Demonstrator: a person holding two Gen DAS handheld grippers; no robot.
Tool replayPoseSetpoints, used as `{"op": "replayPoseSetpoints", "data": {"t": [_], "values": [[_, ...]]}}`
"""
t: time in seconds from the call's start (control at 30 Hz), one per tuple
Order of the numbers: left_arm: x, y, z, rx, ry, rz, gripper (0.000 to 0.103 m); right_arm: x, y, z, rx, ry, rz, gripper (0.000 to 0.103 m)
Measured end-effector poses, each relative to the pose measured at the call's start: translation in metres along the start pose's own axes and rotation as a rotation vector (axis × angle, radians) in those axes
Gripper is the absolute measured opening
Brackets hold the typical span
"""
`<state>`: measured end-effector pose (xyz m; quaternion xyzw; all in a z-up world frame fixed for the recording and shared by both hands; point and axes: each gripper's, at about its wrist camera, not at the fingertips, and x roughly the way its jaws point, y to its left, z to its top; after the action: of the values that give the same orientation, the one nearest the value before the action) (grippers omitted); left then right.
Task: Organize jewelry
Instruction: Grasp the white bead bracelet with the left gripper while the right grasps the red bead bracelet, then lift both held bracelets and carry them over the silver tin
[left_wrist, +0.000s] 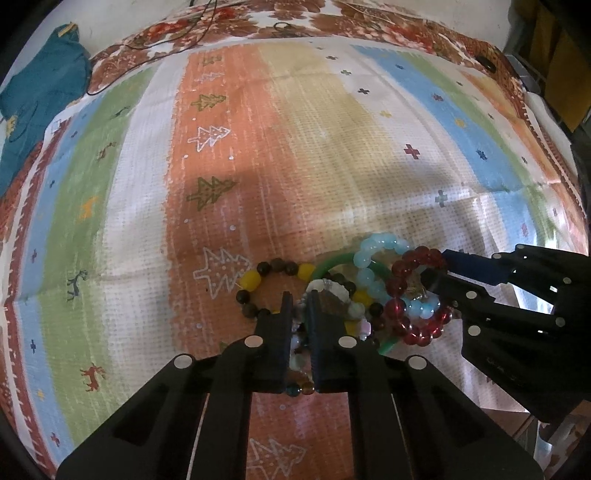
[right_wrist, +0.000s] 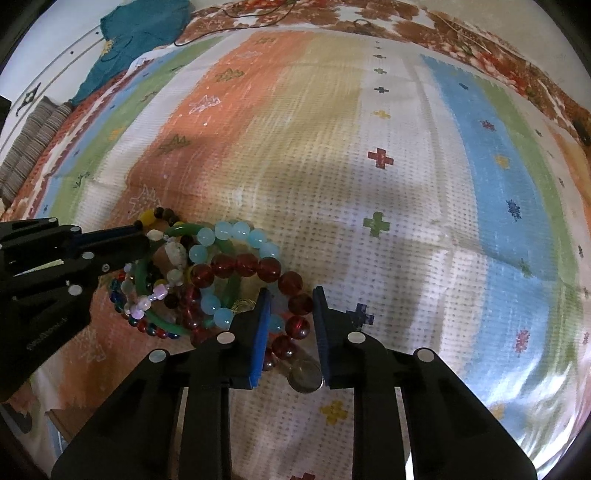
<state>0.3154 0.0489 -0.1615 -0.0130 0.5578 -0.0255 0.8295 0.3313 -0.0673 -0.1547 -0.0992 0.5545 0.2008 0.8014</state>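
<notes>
A tangled pile of bead bracelets lies on the striped cloth (left_wrist: 258, 155). It holds a red bead bracelet (left_wrist: 413, 295) (right_wrist: 258, 267), a light blue bead bracelet (left_wrist: 369, 254) (right_wrist: 236, 232), a green bangle (left_wrist: 332, 262) (right_wrist: 142, 280), a yellow and dark bead bracelet (left_wrist: 273, 271) (right_wrist: 155, 216), and a pale mixed bead strand (right_wrist: 147, 301). My left gripper (left_wrist: 300, 301) (right_wrist: 147, 240) is nearly shut around the pale mixed beads at the pile's left side. My right gripper (right_wrist: 290, 295) (left_wrist: 437, 266) is open, its jaws astride the red bracelet's right arc.
A teal cloth (left_wrist: 40, 96) (right_wrist: 144, 33) lies at the far left on a floral sheet (left_wrist: 369, 26). A black cable (left_wrist: 155, 48) runs across the far edge. A clear round bead or lens (right_wrist: 304, 376) lies between my right fingers.
</notes>
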Motion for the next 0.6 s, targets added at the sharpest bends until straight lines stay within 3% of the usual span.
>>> {"op": "replayPoseSetpoints", "data": {"t": [0.13,0.6], "values": [[-0.003,0.002,0.001,-0.006,-0.005,0.004,0.007,-0.003,-0.001,0.001,0.007,-0.008,0.013,0.015],[-0.020,0.002,0.003,-0.013,-0.038,0.002,0.007,-0.019,-0.002,-0.005,0.011,-0.026,-0.005,0.014]]}}
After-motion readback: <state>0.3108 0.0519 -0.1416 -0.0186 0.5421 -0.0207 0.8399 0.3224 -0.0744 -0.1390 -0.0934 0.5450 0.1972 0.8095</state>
